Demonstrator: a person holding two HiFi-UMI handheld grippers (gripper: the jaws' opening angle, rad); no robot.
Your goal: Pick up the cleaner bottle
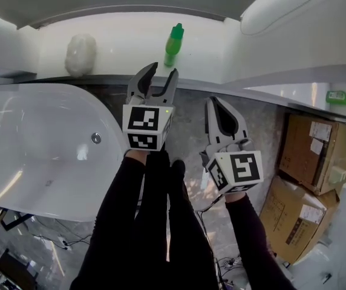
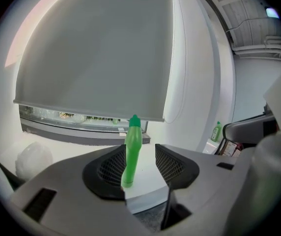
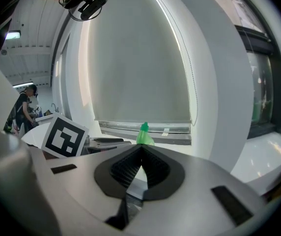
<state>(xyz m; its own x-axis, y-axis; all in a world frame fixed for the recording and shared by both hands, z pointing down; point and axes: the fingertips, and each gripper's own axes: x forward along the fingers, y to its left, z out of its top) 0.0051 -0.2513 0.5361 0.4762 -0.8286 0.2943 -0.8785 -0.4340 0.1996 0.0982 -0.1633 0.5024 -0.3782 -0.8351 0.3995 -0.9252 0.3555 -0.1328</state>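
Slim green plastic cleaner bottle [image 1: 173, 44] stands upright on the far white ledge [image 1: 121, 38]. The left gripper [image 1: 164, 72], jaws wide and empty, lines up to straddle it, apparently just short. The right gripper [image 1: 215, 104] is closed, idle.

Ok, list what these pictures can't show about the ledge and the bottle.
- Green bottle: right gripper view shows only its top; the shut jaws hide the rest.
- White lump on the ledge: head view, too blurred to identify.
- Second green bottle at right: head view, too small to read.
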